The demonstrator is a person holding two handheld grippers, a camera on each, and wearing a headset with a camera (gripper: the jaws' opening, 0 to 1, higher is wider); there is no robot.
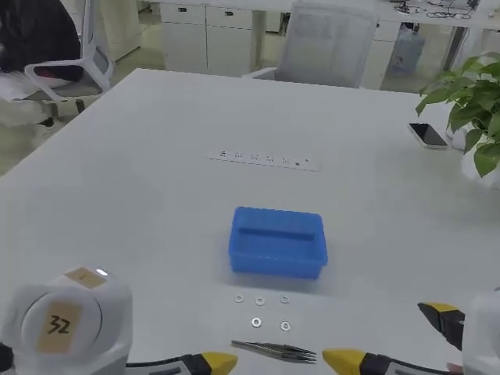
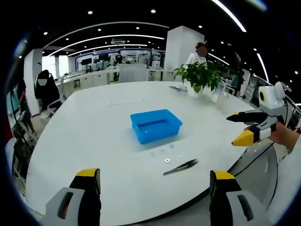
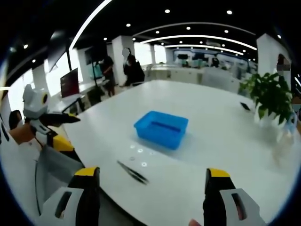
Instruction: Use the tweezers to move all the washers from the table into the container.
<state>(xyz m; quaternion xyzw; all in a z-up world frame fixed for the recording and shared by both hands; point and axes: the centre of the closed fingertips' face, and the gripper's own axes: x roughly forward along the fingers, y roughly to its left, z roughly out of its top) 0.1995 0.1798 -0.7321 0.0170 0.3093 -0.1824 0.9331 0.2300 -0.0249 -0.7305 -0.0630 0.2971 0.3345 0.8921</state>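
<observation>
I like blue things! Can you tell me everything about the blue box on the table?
The blue box is a shallow rectangular tub, plastic by its look, with a raised rim. It has no lid and looks empty. It sits upright on the white table, just beyond the washers, which lie apart from it. Nothing touches it but the table.

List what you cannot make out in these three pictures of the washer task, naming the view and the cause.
- Washers: right gripper view, too small and blurred to count.
- Tweezers tips: head view, too blurred to tell whether they touch.
- Blue container floor: head view, the near wall hides part of it.
- Plant pot: head view, cut off by the right edge.
</observation>
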